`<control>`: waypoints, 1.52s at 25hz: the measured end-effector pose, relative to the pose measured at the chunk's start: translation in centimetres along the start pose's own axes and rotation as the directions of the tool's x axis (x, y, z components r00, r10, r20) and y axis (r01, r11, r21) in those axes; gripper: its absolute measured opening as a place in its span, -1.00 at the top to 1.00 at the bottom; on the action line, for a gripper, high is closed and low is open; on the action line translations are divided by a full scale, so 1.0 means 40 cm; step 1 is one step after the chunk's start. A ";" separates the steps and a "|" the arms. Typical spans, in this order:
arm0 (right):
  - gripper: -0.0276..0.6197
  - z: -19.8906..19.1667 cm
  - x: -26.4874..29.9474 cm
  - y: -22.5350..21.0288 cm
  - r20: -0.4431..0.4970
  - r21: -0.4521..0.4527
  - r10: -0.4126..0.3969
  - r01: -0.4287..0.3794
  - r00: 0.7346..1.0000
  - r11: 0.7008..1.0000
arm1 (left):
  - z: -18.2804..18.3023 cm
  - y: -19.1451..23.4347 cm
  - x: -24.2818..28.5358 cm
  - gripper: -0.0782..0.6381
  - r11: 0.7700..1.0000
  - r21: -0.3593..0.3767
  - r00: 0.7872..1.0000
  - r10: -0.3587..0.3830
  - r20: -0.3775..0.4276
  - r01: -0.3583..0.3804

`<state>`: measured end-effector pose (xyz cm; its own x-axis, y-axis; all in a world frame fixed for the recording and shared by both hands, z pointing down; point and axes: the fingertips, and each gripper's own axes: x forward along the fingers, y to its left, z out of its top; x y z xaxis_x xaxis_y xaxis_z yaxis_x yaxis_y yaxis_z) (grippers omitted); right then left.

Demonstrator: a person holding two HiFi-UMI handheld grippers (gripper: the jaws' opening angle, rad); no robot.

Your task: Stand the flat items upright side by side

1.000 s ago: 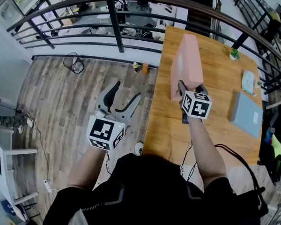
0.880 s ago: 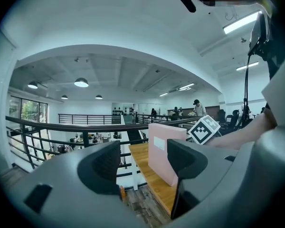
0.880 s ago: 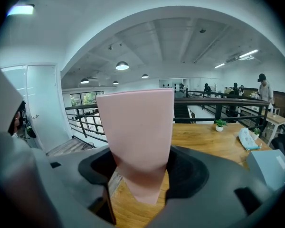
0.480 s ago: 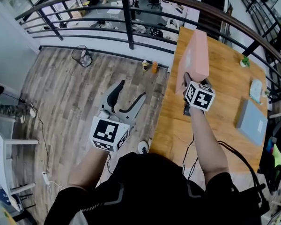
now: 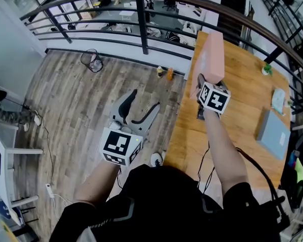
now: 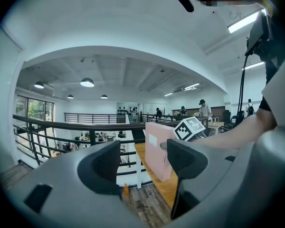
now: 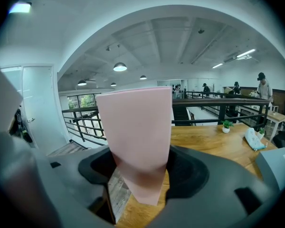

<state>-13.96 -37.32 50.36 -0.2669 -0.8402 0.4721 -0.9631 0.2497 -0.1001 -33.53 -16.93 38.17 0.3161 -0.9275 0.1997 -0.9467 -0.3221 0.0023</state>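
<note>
1. Head view, surface and room: looks down on a wooden table [image 5: 242,105] at the right, a plank floor [image 5: 76,100] at the left and a dark curved railing [image 5: 141,19] across the top. Finds a grey flat item [image 5: 273,134] lying flat near the table's right edge, a pale item [image 5: 279,101] just beyond it and a small potted plant [image 5: 266,69] farther back.
2. Head view, containers: places a wire bin [image 5: 92,61] on the floor by the railing, contents too small to tell, and two small bottles [image 5: 164,73] upright beside the table's far corner.
3. Head view, tools: has the right gripper [image 5: 208,86] clamped on a pink box [image 5: 212,54], held upright over the table's left side. Leaves the left gripper [image 5: 144,101] out over the floor, jaws spread, nothing between them.
4. Left gripper view: looks between parted, empty jaws toward the pink box [image 6: 157,148] on end at the table's edge; takes in ceiling lamps [image 6: 87,82] and distant people [image 6: 203,109].
5. Right gripper view: shows both jaws pressed on the box's faces, the box [image 7: 135,132] tilted, one corner pointing down; cannot tell whether that corner touches the wood.
</note>
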 end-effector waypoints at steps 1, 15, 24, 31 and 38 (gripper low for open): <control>-0.06 0.002 0.005 0.002 0.002 0.000 0.002 -0.002 1.000 1.000 | 0.003 0.000 0.001 -0.12 1.000 0.000 1.000 0.001 0.003 -0.001; -0.24 -0.004 -0.010 0.007 0.001 0.009 0.070 -0.070 0.998 0.998 | 0.037 -0.015 0.002 -0.12 1.000 0.010 0.999 0.009 0.036 -0.009; -0.27 0.055 -0.177 -0.029 0.088 -0.032 0.117 -0.115 0.989 0.993 | 0.060 -0.056 0.071 -0.12 0.997 0.003 0.995 -0.077 0.068 0.077; -0.27 0.140 -0.364 -0.113 0.185 -0.080 0.127 -0.114 0.975 0.990 | 0.129 -0.154 0.128 -0.12 0.985 0.022 0.977 -0.172 0.127 0.171; -0.27 0.197 -0.495 -0.204 0.255 -0.068 0.125 -0.111 0.959 0.992 | 0.195 -0.252 0.146 -0.12 0.969 0.043 0.956 -0.247 0.160 0.244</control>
<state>-1.09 -26.52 34.92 -0.3845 -0.8973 0.2169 -0.9231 0.3733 -0.0920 -21.64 -20.59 31.65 0.5463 -0.8369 0.0333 -0.8375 -0.5463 0.0088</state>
